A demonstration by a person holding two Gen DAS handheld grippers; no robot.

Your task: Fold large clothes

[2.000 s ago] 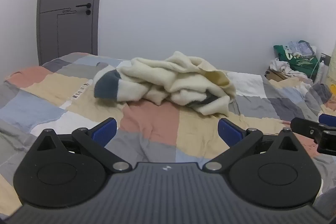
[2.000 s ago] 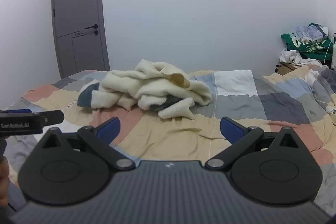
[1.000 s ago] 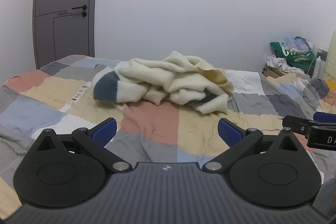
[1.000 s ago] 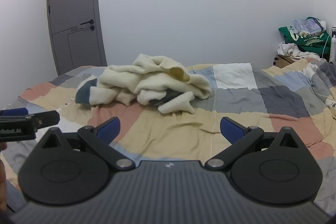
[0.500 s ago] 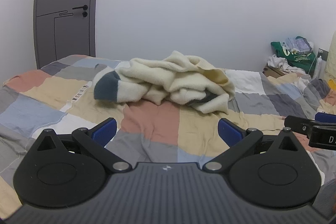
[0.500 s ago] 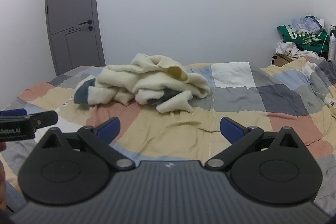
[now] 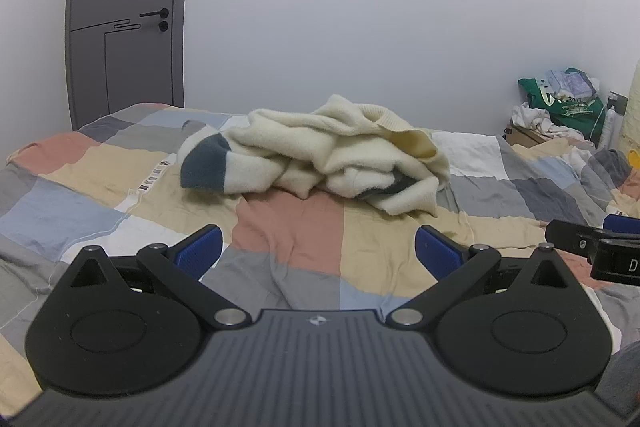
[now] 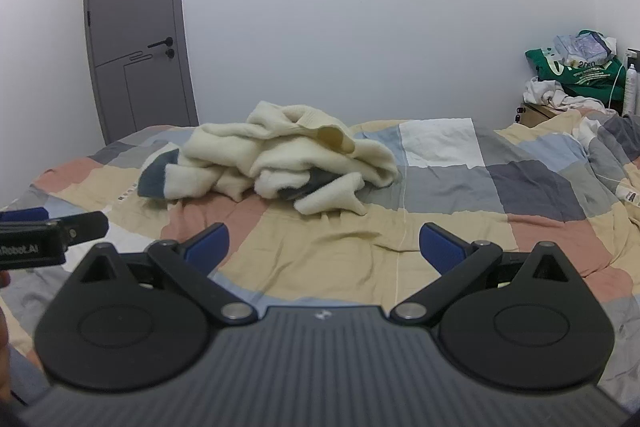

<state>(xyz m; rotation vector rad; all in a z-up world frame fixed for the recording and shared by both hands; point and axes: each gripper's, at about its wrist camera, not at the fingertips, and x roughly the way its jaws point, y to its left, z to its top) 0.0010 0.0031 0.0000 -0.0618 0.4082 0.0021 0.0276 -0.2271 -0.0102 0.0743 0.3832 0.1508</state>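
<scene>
A cream fleece garment (image 7: 320, 155) with dark blue-grey cuffs lies crumpled in a heap on the patchwork bed cover (image 7: 292, 235); the right wrist view shows the same garment (image 8: 280, 159) on the cover (image 8: 320, 251). My left gripper (image 7: 318, 251) hovers open over the near part of the bed, well short of the heap, nothing between its blue pads. My right gripper (image 8: 324, 243) is also open and empty, at a similar distance. Each gripper shows at the edge of the other's view: the right gripper (image 7: 592, 247) and the left gripper (image 8: 48, 227).
A grey door (image 7: 124, 23) stands at the back left in a white wall. A pile of bags and laundry (image 7: 560, 103) sits by the bed's far right corner. A rumpled duvet (image 8: 612, 155) bunches along the right side.
Both grippers have drifted only slightly, with the view shifting a little toward the heap. The garment has not moved and both grippers stay open.
</scene>
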